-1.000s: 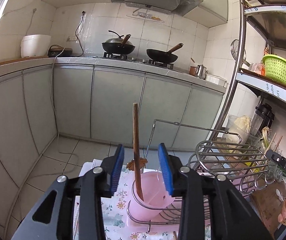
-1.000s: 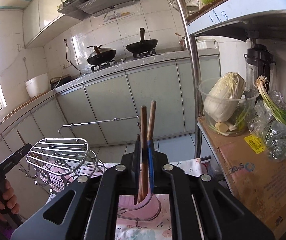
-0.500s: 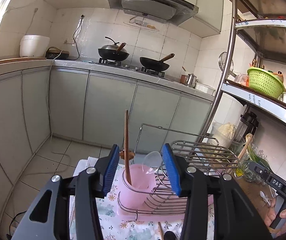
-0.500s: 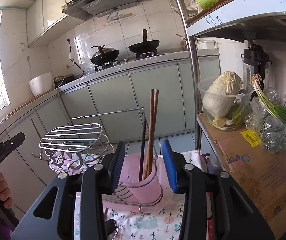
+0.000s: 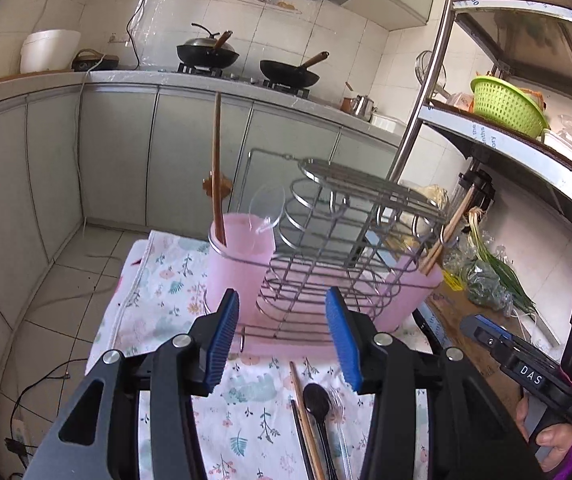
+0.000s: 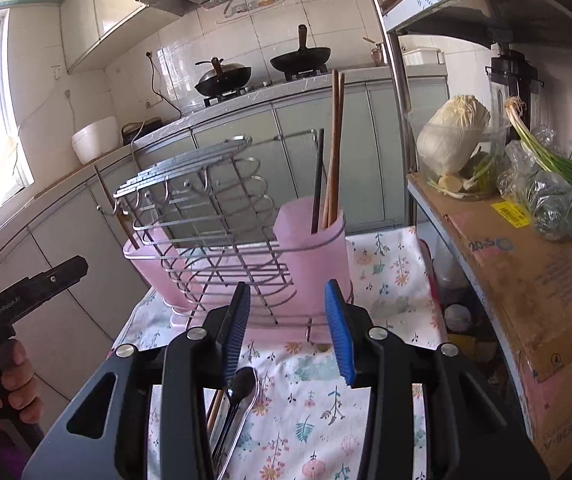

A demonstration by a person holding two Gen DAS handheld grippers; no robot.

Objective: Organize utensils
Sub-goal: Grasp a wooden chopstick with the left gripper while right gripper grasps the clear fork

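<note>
The wire rack (image 5: pixel 338 240) with pink cups (image 5: pixel 239 264) stands on the floral cloth (image 5: pixel 245 412). Before it lie light, stiff chopsticks (image 5: pixel 304 412) and a slippery dark spoon (image 5: pixel 318 400); take them mid-shaft. The left claw (image 5: pixel 281 344) and right claw (image 6: pixel 286 332) gape wide, empty.

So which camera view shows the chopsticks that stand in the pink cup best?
The right wrist view: the chopsticks stand there in the near pink cup, clear from rim to tips. In the left wrist view they show only partly, behind the wire rack.
</note>
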